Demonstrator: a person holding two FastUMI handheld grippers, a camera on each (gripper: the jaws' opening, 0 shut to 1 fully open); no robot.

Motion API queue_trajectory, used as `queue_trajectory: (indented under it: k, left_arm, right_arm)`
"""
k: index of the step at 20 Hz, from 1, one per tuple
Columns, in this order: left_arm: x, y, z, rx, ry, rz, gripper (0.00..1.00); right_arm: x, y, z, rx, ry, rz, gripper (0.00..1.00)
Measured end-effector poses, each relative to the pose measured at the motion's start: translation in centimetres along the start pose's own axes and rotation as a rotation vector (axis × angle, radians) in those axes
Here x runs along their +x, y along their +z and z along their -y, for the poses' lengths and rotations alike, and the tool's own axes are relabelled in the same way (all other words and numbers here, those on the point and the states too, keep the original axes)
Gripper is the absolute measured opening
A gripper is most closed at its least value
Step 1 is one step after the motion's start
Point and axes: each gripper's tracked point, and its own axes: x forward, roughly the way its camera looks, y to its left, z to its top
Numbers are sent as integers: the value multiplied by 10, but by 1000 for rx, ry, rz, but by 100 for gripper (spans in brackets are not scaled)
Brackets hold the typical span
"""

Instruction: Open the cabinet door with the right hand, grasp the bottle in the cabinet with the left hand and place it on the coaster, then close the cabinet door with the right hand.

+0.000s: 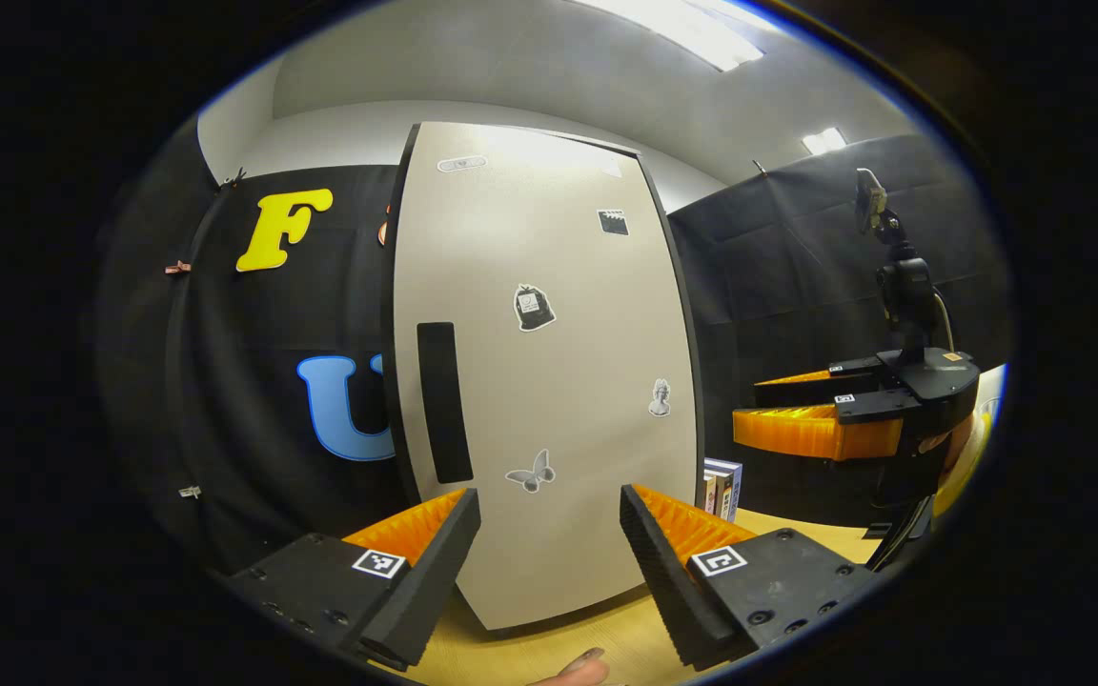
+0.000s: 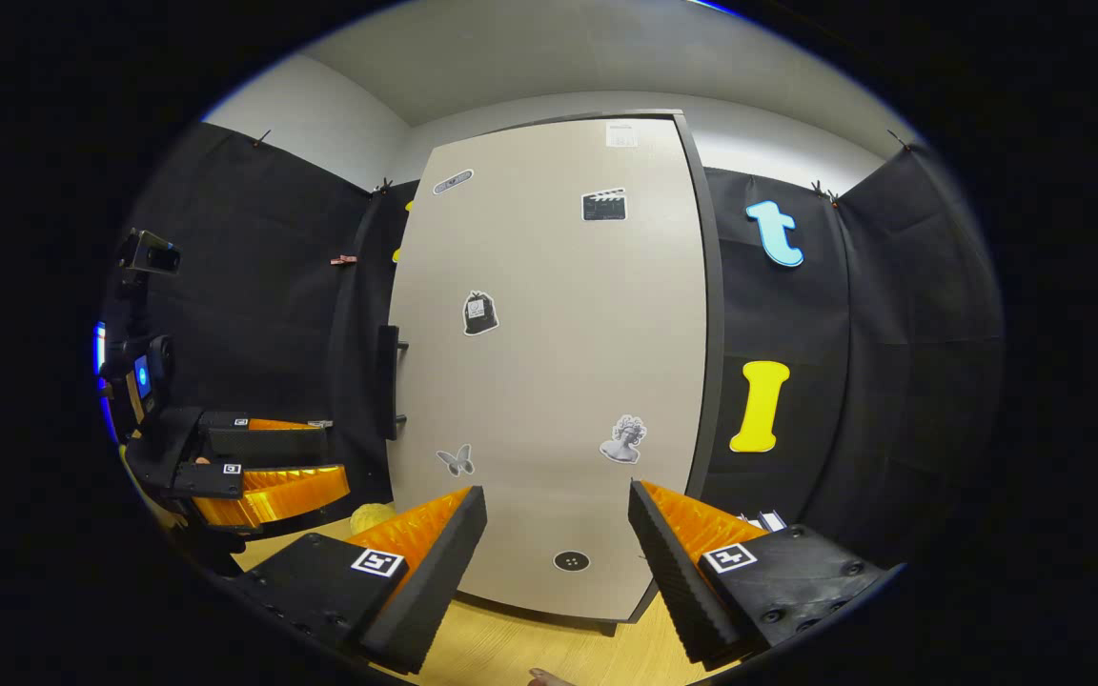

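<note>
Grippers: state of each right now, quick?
Left gripper: open, holding nothing, facing the shut cabinet door.
Right gripper: open, holding nothing, short of the door handle.

No words or numbers can be read. The cabinet door point(image 2: 549, 362) above the claw carries only picture stickers: a clapperboard point(image 2: 603, 205), a bag point(image 2: 479, 313), a bust point(image 2: 625, 438), a butterfly point(image 2: 456, 460). A small label point(image 2: 621, 135) at the door's top is too blurred to read.
</note>
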Motion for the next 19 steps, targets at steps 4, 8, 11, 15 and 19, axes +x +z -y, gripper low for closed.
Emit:
queue_trajectory:
  k: [4,8,11,15,19]
  left_arm:
    - [0,0,-2,3,3,4,93]
    - [1,0,1,8,-5,11,93]
    - [3,0,2,15,-5,14,93]
    - [4,0,4,11,-3,17,93]
    - [5,-3,4,3,0,18,93]
  right_arm:
    - [-3,2,0,4,2,2,98]
    - [-4,2,2,1,-1,1,98]
    - [-4,3,1,-1,2,1,98]
    - [-6,1,1,-15,-1,-10,98]
    - [-8,3,-1,-22,2,-6,98]
